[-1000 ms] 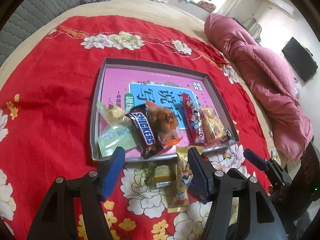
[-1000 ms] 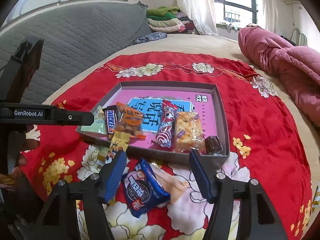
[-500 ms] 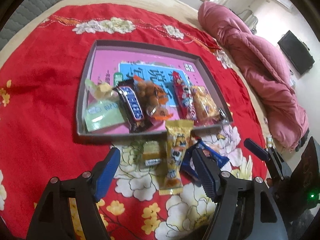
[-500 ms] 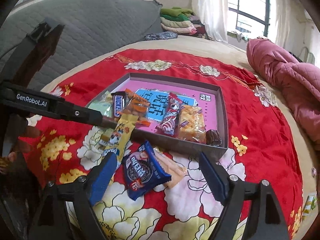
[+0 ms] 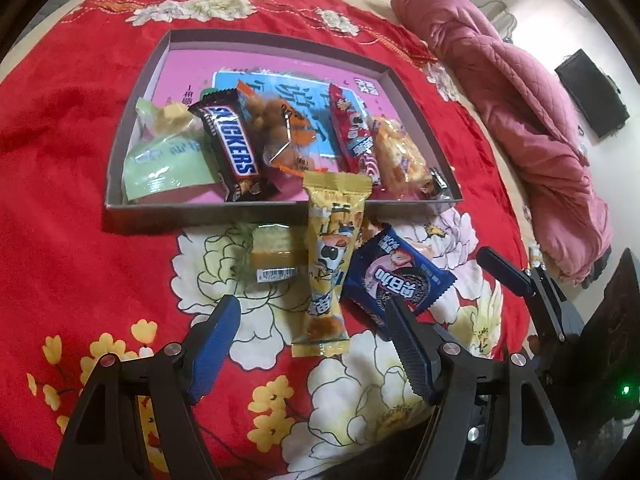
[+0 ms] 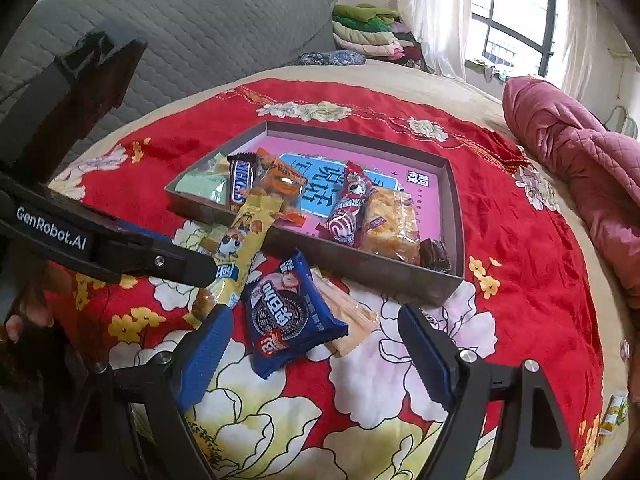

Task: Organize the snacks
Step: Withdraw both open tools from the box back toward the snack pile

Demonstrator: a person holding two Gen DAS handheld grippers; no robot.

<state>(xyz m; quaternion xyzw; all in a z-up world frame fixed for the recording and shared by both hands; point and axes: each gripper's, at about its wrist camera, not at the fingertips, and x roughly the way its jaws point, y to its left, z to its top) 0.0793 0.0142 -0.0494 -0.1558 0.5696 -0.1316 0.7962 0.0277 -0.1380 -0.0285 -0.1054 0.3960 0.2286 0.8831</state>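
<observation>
A grey tray on the red floral cloth holds a Snickers bar, a green packet and several other snacks. In front of it lie a small cake packet, a long yellow packet leaning on the tray wall, a blue cookie packet and a beige wafer packet. My left gripper is open, its pads clear of the yellow packet's near end between them. My right gripper is open around the blue packet, not touching it.
A pink quilt is bunched along the bed's right side. A grey padded headboard and folded clothes stand behind. The left gripper's arm crosses the right wrist view, with a hand behind it. The right gripper shows beside the blue packet.
Both grippers have opened wider, sunk toward the loose snacks and tipped downward. The snacks themselves lie where they were.
</observation>
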